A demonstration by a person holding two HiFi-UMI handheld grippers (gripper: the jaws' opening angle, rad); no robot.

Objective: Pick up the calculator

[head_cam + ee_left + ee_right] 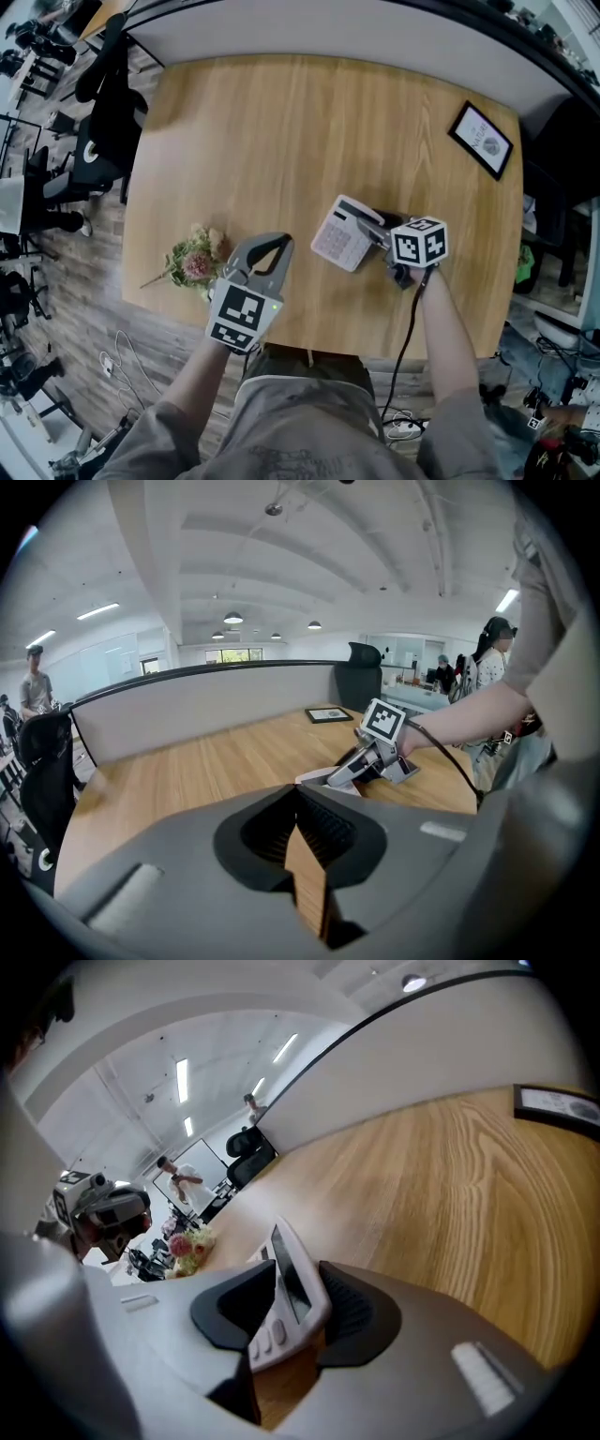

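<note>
Calculator (339, 234): pale grey-white body, pale keys, dark display window. It sits on the table (281, 122), right of centre, near the front edge.

Right gripper (289, 1305): jaws clamped on its display end.

Left gripper (298, 791): tips together, empty.

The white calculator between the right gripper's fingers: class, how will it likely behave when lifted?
The white plastic calculator looks rigid, so it should lift without sagging. Its slim shell suggests lightness. With the right gripper at one edge, its smooth casing may pivot or slip.
</note>
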